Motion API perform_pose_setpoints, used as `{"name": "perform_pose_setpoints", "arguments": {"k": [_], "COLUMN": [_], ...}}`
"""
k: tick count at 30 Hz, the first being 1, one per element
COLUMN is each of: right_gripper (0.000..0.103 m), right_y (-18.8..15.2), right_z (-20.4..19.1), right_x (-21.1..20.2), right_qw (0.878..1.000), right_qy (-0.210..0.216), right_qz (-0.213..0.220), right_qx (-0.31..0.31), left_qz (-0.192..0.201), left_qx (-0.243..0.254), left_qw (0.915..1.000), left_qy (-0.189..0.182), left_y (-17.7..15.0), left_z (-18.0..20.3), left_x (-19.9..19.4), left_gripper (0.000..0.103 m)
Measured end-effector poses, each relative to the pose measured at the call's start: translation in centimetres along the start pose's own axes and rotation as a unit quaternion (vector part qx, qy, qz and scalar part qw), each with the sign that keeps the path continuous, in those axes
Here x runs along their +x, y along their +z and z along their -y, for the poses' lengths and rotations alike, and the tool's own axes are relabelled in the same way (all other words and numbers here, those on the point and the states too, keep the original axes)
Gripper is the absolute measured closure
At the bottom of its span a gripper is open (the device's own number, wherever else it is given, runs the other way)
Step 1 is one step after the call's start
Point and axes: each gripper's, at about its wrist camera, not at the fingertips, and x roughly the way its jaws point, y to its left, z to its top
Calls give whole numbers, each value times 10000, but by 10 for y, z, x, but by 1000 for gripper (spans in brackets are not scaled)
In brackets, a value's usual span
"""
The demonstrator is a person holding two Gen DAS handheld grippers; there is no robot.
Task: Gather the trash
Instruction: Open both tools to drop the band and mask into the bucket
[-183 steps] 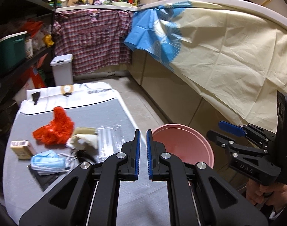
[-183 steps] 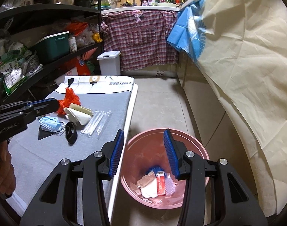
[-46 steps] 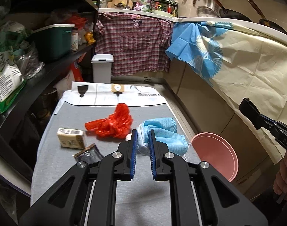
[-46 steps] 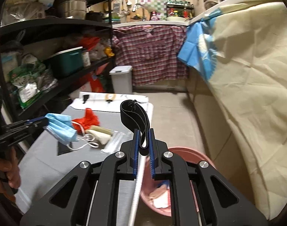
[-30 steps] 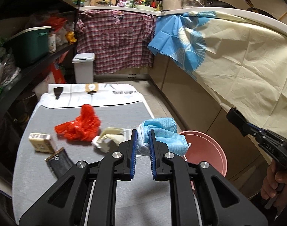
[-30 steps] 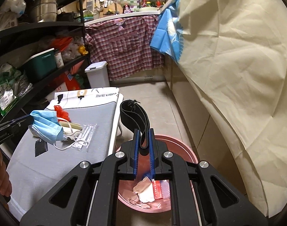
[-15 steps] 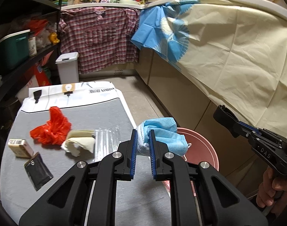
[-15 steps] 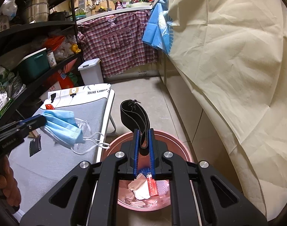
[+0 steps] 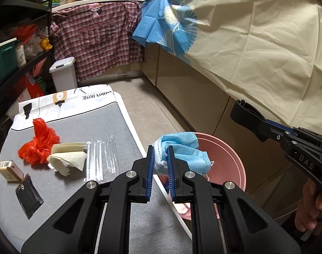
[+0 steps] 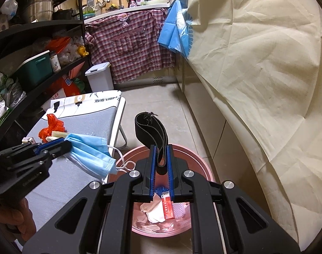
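Observation:
My left gripper is shut on a blue face mask and holds it over the near rim of the pink bin. It also shows in the right wrist view with the mask hanging at the table's edge. My right gripper is shut on a black elastic band above the pink bin, which holds paper and a red packet. In the left wrist view the right gripper holds the band right of the bin.
On the grey table lie a red plastic bag, crumpled paper, clear plastic sleeves, a small box and a black wrapper. A white pedal bin stands behind. Shelves run along the left.
Both grippers have moved toward the pink bin. The mask now hangs at the bin's rim, and the black band sits over the bin's middle.

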Motion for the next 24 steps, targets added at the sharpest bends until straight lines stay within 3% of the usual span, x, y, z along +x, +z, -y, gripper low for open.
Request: {"name": "perform_pose_setpoints", "arguments": {"k": [12, 14, 16, 24], "right_gripper": [89, 80, 54, 54], "right_y": [-1, -2, -3, -5], "right_z": [1, 2, 5, 6], "right_x": [3, 6, 9, 8], "right_qw": [10000, 9999, 9997, 9997], "right_qy": [-47, -108, -188, -191], "right_qz": [-33, -86, -122, -123], "right_qx": [-24, -19, 14, 42], "left_qz": [-57, -86, -91, -42], "left_qx": [47, 33, -5, -156], "left_qw": [9995, 9992, 9991, 9987], "left_qy": [-297, -391, -410, -473], "left_y": [1, 1, 1, 2], "left_z": [16, 17, 16, 6], "left_x": [7, 9, 9, 1], "left_gripper": [89, 87, 79, 79]}}
